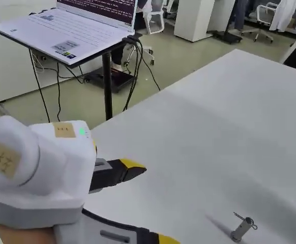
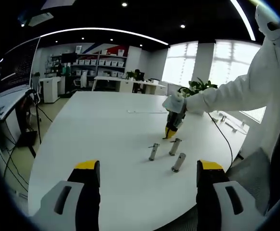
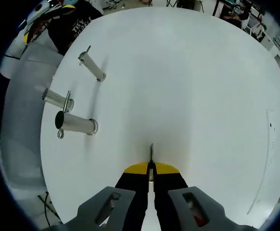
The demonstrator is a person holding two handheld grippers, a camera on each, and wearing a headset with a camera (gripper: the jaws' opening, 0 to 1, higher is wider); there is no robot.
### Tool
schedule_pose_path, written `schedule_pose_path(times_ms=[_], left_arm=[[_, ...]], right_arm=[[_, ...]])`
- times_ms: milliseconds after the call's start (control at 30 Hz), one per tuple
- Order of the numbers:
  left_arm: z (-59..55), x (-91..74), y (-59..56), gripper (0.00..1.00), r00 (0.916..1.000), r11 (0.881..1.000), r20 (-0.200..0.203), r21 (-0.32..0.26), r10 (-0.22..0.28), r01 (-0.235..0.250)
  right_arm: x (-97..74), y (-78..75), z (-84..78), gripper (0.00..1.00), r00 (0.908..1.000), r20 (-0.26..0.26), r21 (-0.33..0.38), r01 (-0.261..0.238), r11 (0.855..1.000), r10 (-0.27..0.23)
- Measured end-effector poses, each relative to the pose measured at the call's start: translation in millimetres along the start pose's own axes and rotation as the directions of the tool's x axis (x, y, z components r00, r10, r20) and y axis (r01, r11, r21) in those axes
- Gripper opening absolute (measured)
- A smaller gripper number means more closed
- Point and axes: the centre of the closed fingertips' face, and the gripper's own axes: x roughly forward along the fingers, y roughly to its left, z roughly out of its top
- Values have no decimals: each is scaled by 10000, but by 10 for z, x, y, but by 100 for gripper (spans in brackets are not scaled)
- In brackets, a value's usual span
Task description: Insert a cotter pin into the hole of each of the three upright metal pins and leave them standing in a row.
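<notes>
Clamped on a cotter pin (image 3: 151, 153) pointing straight ahead, the right gripper (image 3: 151, 168) has the three metal pins (image 3: 56, 97) near on its left; the left gripper (image 2: 148, 166) gapes empty, farther off.

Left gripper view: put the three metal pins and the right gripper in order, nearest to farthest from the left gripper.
1. The front pin, right of centre, nearest.
2. The left pin and the right pin, side by side behind it: too close to call.
3. The right gripper, beyond all three pins, farthest.
</notes>
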Motion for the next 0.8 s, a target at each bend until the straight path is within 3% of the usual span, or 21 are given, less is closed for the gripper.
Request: schedule_pose_path(times_ms=[200,333,667,800], left_arm=[[40,-73,-40,80,9998,9999,166,35,140,-141],[48,-114,-26,80,9992,9993,157,122,357,-359],[112,-129,-124,77,9988,9994,392,162,303,-309],[104,-92,-200,74,9997,9993,220,366,82,-90]], right_arm=[[0,17,5,0,9998,-132,212,139,9997,-136],[-80,64,56,0,9997,-76,-154,238,9996,-239],[-366,210,169,0,9952,626,-383,781,9962,-756],[-561,280,146,0,9847,1208,-306,1305,9910,-1259]])
